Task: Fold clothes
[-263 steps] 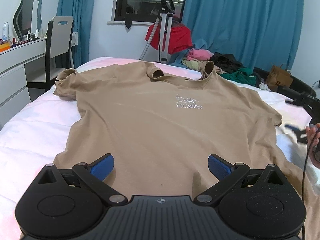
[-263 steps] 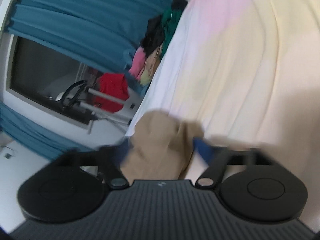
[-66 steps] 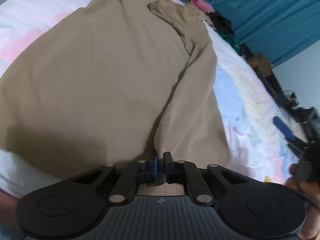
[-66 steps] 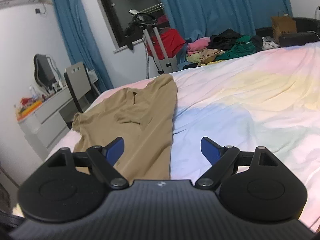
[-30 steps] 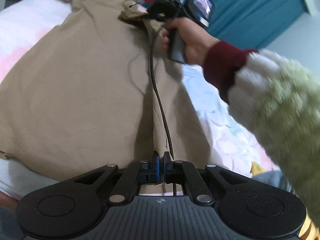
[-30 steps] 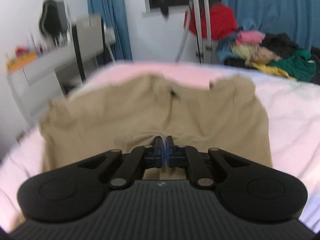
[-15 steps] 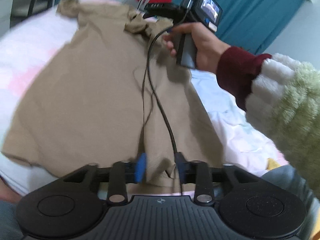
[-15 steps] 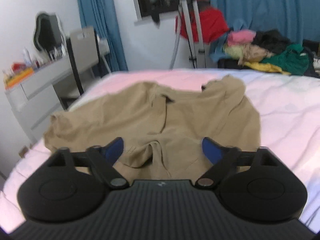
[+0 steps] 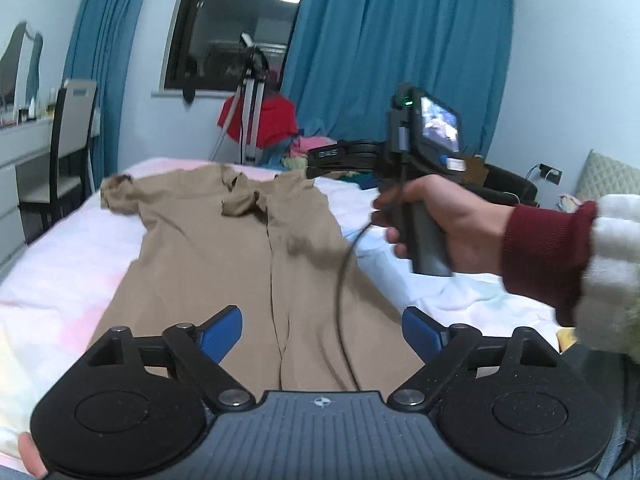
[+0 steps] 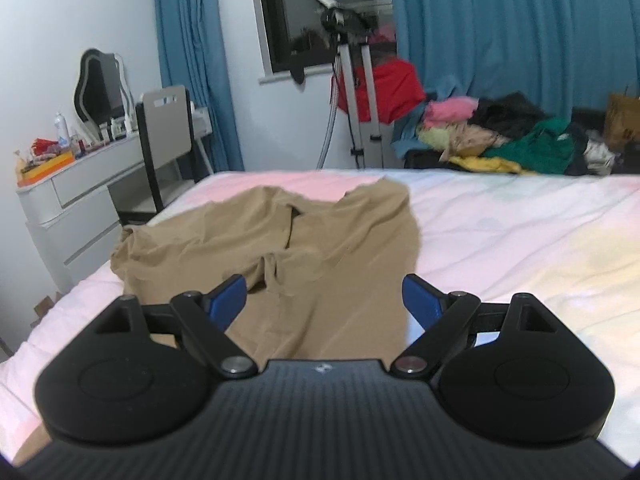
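A tan T-shirt (image 9: 208,264) lies on the bed (image 9: 60,264), its right side folded over to a lengthwise crease down the middle. My left gripper (image 9: 322,326) hovers over the shirt's near hem. Its jaws are opening, and the cloth lies below them, not pinched. In the right wrist view the shirt (image 10: 340,240) is rumpled near the collar, and my right gripper (image 10: 324,296) stands open above its near part with nothing held. A hand (image 9: 452,224) in a red cuff holds that right gripper's handle above the shirt's right edge.
A black cable (image 9: 342,280) hangs from the right gripper across the shirt. A chair (image 10: 168,128) and a white dresser (image 10: 76,196) stand left of the bed. A tripod (image 10: 360,92) with a red garment and a heap of clothes (image 10: 512,140) lie beyond the far edge.
Both grippers were shut on shirt cloth and have let go. The left one rose and tipped up as it opened. The right one drew back from the collar area.
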Demonstrator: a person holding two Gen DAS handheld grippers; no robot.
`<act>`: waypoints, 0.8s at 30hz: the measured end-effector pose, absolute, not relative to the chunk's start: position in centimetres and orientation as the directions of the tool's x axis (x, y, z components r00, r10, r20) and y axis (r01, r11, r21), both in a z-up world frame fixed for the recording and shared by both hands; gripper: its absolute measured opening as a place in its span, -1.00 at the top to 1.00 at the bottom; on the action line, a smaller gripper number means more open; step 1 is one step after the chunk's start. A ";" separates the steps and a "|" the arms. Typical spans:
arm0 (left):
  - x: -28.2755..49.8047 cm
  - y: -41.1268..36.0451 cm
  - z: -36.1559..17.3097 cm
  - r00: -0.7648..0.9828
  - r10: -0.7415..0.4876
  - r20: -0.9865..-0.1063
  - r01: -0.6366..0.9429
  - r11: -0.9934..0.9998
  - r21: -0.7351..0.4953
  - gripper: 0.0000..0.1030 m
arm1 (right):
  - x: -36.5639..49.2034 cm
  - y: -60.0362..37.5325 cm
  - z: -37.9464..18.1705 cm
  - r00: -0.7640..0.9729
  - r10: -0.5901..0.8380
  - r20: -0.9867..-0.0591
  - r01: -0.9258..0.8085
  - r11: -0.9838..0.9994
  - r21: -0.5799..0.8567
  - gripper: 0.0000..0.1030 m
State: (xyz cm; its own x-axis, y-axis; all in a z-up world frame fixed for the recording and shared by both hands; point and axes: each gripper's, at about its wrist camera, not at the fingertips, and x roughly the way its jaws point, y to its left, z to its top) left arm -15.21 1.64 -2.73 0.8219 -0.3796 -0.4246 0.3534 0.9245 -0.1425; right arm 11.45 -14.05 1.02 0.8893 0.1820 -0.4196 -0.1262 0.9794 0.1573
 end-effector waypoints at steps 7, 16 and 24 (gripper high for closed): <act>-15.9 1.5 -1.6 0.859 -0.366 -0.359 0.333 0.930 -0.153 -0.75 | 5.0 -16.9 3.3 0.926 0.158 -0.342 -0.084 0.971 0.222 -0.67; -13.4 1.8 0.2 0.877 -0.336 -0.342 0.309 0.942 -0.131 -0.79 | -3.9 -18.0 5.4 0.965 0.173 -0.199 -0.113 0.953 0.282 -0.67; -9.1 1.0 3.6 0.904 -0.288 -0.316 0.268 0.958 -0.104 -0.99 | -5.5 -19.3 4.9 0.979 0.153 -0.133 -0.110 0.952 0.284 -0.67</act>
